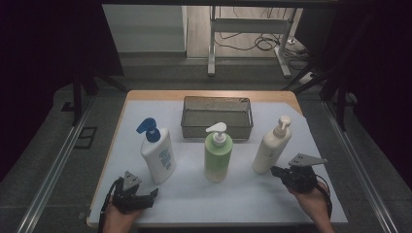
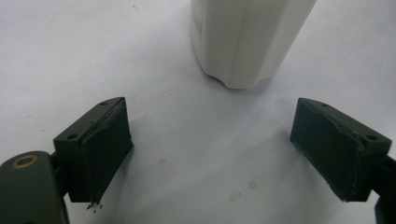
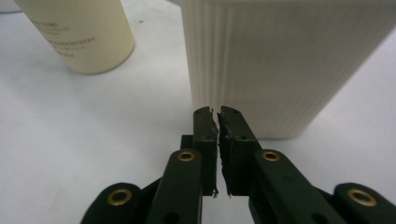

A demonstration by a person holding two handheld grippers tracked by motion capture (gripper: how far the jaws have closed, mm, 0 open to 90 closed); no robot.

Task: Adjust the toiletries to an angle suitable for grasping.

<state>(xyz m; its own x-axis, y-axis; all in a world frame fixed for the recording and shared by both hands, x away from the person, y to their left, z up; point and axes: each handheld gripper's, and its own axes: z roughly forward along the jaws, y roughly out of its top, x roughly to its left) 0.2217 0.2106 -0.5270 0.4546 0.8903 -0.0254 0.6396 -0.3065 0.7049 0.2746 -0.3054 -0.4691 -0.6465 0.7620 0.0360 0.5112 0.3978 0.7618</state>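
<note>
White-covered desk (image 1: 194,194) | cream pump bottle (image 1: 272,148) upright, right of mesh basket (image 1: 217,116) — right gripper (image 1: 278,171) nearer, its base just ahead, fingers closed, holding nothing | left gripper (image 1: 154,193) — fingers wide open, empty, before blue-pump bottle (image 1: 158,154).

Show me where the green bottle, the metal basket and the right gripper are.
green bottle (image 1: 218,160): high view, middle of its body.
metal basket (image 1: 216,130): high view, near wall.
right gripper (image 3: 218,116): right gripper view, between its fingertips.

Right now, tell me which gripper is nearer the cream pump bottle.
Right. The right gripper, jaws shut, sits at the base of the cream pump bottle. The left gripper sits open across the table, by the blue-capped bottle.
</note>
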